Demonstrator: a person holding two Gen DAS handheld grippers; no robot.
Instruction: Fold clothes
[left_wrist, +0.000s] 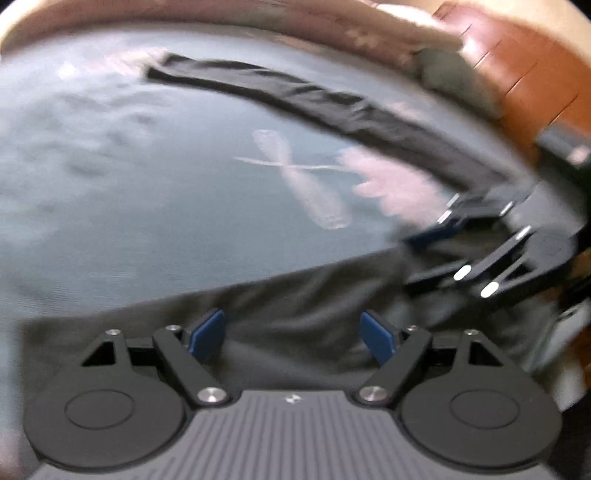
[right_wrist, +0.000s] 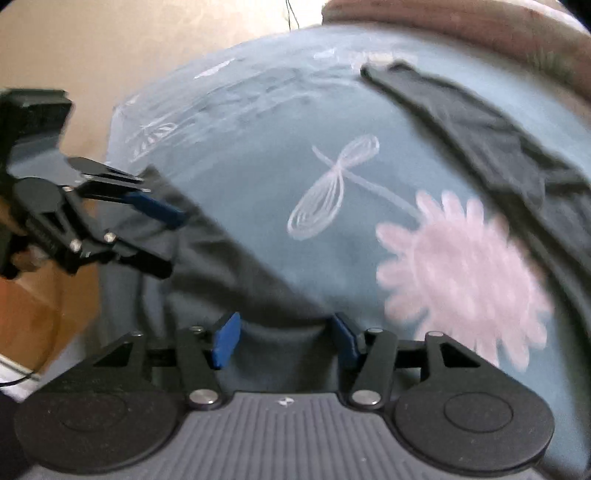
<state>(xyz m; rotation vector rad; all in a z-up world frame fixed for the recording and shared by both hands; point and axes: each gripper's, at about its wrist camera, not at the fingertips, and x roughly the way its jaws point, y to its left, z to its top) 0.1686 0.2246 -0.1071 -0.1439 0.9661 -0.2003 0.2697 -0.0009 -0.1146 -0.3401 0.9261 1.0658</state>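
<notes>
Dark trousers (right_wrist: 229, 258) lie spread on a flowered blue bedsheet (right_wrist: 258, 122), legs running toward twelve and two o'clock. Both left tongs (left_wrist: 295, 332) and right tongs (right_wrist: 284, 338) stand apart, gripping nothing; a careless regrasp could bunch the loose cloth.

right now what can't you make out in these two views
- Dark garment: what kind it is; both views are motion-blurred and the left gripper's body hides its near edge.
- Right gripper: whether its fingers touch the cloth; its body blocks the near hem in the right wrist view.
- Olive lump at the bed's far edge: too blurred to identify.
- Garment's far end: cut off by the right edge.
</notes>
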